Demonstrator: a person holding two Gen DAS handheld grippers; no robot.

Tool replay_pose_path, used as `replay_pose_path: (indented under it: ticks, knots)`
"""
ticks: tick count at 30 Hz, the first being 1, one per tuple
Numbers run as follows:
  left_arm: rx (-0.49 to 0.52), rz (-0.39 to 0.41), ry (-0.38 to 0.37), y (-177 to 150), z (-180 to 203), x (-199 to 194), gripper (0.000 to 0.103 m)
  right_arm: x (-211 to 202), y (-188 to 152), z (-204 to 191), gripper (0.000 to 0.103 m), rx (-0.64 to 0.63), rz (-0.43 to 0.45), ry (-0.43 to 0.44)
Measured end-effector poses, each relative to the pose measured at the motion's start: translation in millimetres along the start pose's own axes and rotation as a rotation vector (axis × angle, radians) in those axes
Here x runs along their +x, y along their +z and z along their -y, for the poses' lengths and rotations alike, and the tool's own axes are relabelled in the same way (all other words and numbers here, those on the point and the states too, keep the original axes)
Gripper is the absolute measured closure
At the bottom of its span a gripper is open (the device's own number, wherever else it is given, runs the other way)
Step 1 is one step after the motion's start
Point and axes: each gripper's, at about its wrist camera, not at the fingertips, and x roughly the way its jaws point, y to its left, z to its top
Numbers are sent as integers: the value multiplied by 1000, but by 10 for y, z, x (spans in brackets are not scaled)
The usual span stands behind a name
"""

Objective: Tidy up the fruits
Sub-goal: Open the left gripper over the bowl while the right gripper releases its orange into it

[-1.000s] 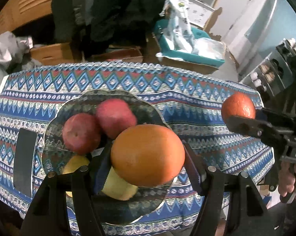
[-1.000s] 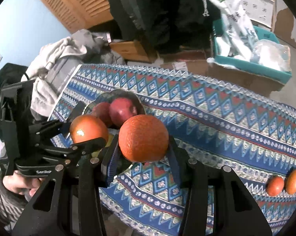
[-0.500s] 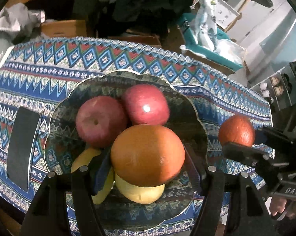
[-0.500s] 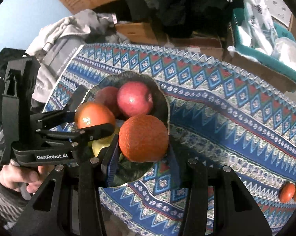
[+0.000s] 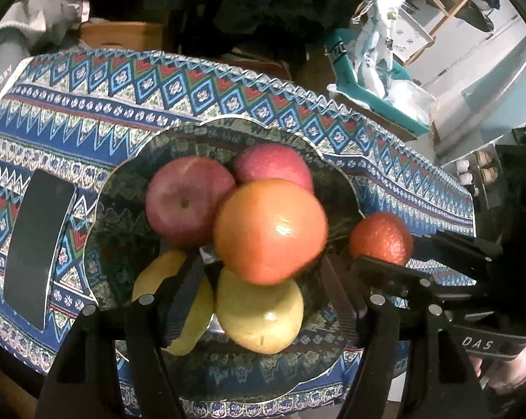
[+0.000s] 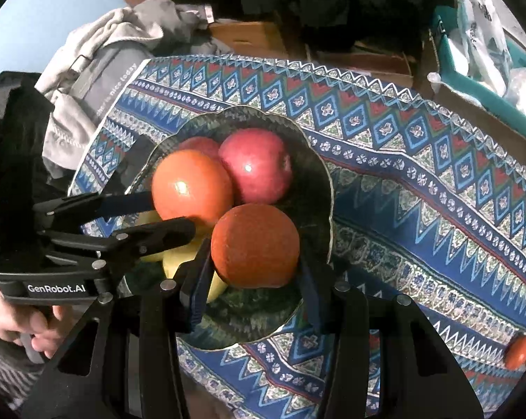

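A dark patterned bowl [image 5: 123, 181] [image 6: 318, 174] on the striped tablecloth holds two red apples [image 5: 186, 199] [image 6: 256, 167] and two yellow fruits [image 5: 259, 314]. A large orange [image 5: 269, 230] [image 6: 191, 186] lies blurred out at the tips of my left gripper [image 5: 263, 258], low over the pile. A sliver of gap shows at the left pad, so the jaws stand open around it. My right gripper [image 6: 256, 255] [image 5: 385, 251] is shut on a darker, rough-skinned orange [image 6: 256, 244] [image 5: 381, 239] over the bowl's near right side.
A flat black slab [image 5: 36, 244] lies on the cloth left of the bowl. Two small orange fruits [image 6: 517, 351] sit at the cloth's right end. Beyond the table are grey clothing [image 6: 98, 56], cardboard boxes and a teal bin [image 5: 367, 80]. A hand [image 6: 18, 324] grips the left tool.
Both grippers have come down and in over the bowl. The large orange has slid forward from between the left pads to the fingertips. The darker orange has kept its place in the right jaws.
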Motion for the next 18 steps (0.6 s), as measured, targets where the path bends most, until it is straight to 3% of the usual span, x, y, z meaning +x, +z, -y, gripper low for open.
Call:
replay_pose_path:
  ticks: [18]
  knots:
    - [43, 6, 26, -69, 123, -81, 27, -221, -10, 91, 54, 27, 39, -39]
